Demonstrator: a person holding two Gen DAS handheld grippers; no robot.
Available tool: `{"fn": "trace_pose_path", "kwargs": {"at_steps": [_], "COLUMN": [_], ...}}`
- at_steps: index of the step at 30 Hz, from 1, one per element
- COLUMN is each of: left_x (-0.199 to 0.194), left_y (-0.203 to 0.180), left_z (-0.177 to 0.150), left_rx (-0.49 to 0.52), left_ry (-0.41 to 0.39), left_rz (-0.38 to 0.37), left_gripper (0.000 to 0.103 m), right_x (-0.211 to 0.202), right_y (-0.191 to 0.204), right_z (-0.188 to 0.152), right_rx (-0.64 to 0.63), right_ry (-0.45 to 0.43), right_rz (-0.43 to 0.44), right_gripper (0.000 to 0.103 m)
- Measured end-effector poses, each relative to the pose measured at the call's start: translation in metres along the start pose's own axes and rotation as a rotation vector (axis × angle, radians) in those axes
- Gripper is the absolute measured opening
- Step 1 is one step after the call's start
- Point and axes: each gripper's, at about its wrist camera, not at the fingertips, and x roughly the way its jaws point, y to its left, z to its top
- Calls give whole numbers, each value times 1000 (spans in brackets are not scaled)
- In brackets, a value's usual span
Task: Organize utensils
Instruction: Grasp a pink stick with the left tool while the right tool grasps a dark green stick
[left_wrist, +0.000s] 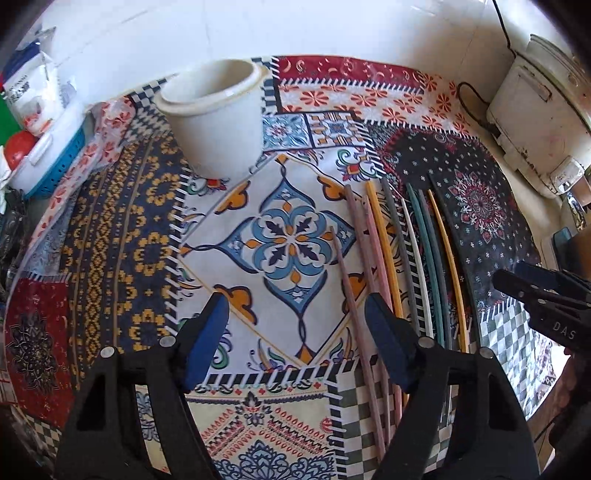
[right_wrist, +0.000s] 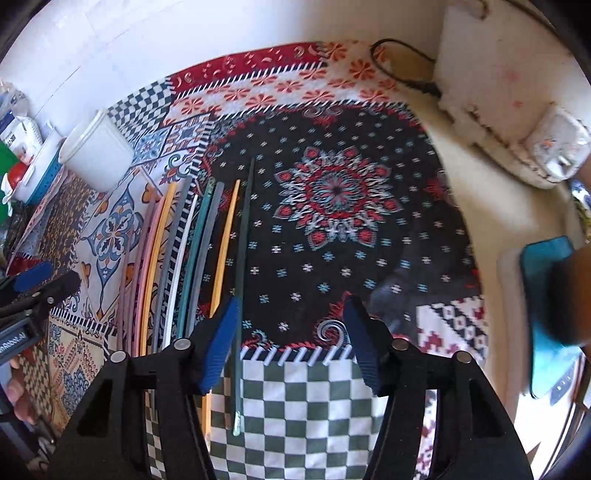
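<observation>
Several coloured chopsticks (left_wrist: 413, 251) lie side by side on the patterned tablecloth (left_wrist: 122, 240), right of centre in the left wrist view. My left gripper (left_wrist: 295, 339) hangs open over the cloth. A mauve chopstick (left_wrist: 345, 291) runs between its fingers, close to the right pad, and nothing presses on it. A cream cup (left_wrist: 218, 118) stands upright at the back left. My right gripper (right_wrist: 291, 343) is open too. A dark green chopstick (right_wrist: 243, 251) passes just inside its left pad, and the other chopsticks (right_wrist: 184, 258) lie further left. The cup (right_wrist: 96, 151) shows far left.
A worn white appliance (left_wrist: 535, 110) with a black cord (right_wrist: 399, 70) stands at the back right. A blue basket (left_wrist: 59, 162) and white bags (left_wrist: 33, 96) crowd the left edge. A teal flat object (right_wrist: 546, 314) sits by a person's arm at the right.
</observation>
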Motion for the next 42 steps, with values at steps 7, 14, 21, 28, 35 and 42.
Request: {"fn": "trace_pose_path", "kwargs": {"at_steps": [7,14,21,28,35,42], "left_x": [23,40,43,51,57,55], "left_y": [-8,-8,-13,-20,-10,-7], "left_z": [7,9,10,16,24,26], "left_rx": [19,-24,8,56,15,-24], "left_ry": [78,159,141,115,115,120], "left_rz": [-40,-106,-102,-77,-147,-171], "left_gripper": [57,36,29,10,3,2], "right_x": [23,36,43,47,52,54], "right_y": [13,20,21,29,38,29], "right_z": [16,24,28,32,41,45], "right_rx": [-66,-79,-86,-106,-149,-99], "right_ry": [50,72,83,45,11,28], "right_rz": [28,49,72,59,18,85], "right_gripper": [36,25,19,19,7,5]}}
